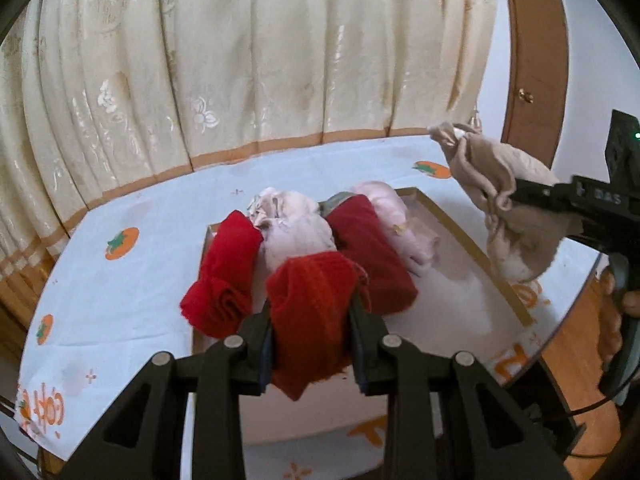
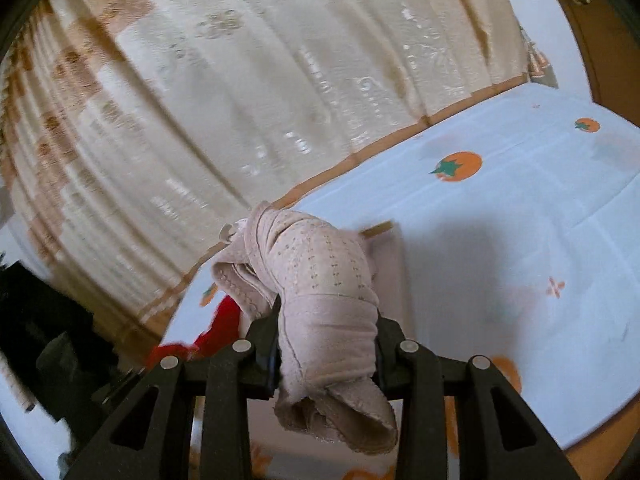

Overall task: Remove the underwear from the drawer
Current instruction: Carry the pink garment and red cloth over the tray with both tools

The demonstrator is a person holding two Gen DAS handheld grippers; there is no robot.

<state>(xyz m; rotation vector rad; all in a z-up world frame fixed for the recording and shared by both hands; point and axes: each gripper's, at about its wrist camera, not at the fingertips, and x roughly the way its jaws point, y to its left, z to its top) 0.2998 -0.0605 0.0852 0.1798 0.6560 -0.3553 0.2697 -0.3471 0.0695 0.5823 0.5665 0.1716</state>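
Red ribbed fabric fills the jaws of the left hand-held gripper [image 1: 312, 336]: the red roll [image 1: 316, 312] is pinched between both pads and hangs above the near end of the drawer [image 1: 480, 256]. The right hand-held gripper [image 2: 326, 344] is clamped on a beige roll [image 2: 320, 304], which sits clear of the drawer, out over its right rim as the left camera shows it.

Both pieces look lifted free, so the step in hand is judged to be carrying them off and setting them down. To do it well, each grip should stay firm through the middle of its roll, since the loose ends droop below the jaws and could snag on the drawer's rim; rising a little before going sideways would avoid that.

Other rolls remain in the drawer: red roll two [image 1: 224, 276] at its left side, a pale roll [image 1: 292, 228] behind, a dark red roll [image 1: 372, 252] and a pink roll [image 1: 404, 224] toward the back. The red ones lie close under the left jaws, so a low sweep might drag them.

Open cloth [image 2: 520, 216] lies on the tabletop right of the drawer toward the far right corner, and also left of it. The curtain [image 1: 240, 60] hangs along the far edge.
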